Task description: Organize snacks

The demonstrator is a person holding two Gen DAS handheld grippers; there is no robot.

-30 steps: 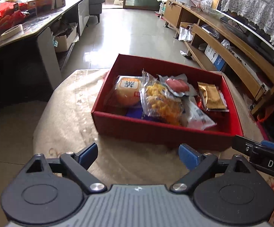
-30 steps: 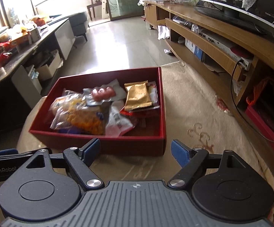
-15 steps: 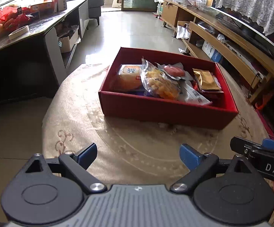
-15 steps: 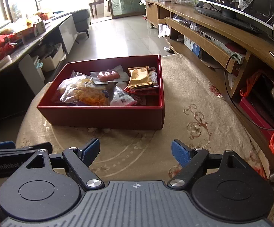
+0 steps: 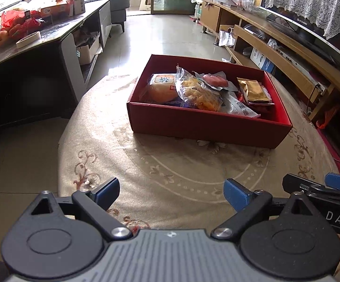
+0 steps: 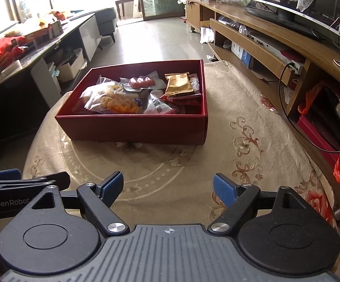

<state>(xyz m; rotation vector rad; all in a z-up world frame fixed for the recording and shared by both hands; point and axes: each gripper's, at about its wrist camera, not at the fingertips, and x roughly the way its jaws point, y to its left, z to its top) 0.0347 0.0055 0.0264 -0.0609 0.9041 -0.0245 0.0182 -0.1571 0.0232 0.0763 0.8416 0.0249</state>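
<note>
Fingers on both the left gripper [image 5: 171, 193] and right gripper [image 6: 168, 186] stand apart, empty. Ahead of both sits the box [image 5: 207, 127], well apart, snacks [image 5: 201, 92] inside, its long axis crosswise; neither gripper looks clearly nearer.

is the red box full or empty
Partly full: the open red box holds several snack packets, with bare floor showing near its right wall.
</note>
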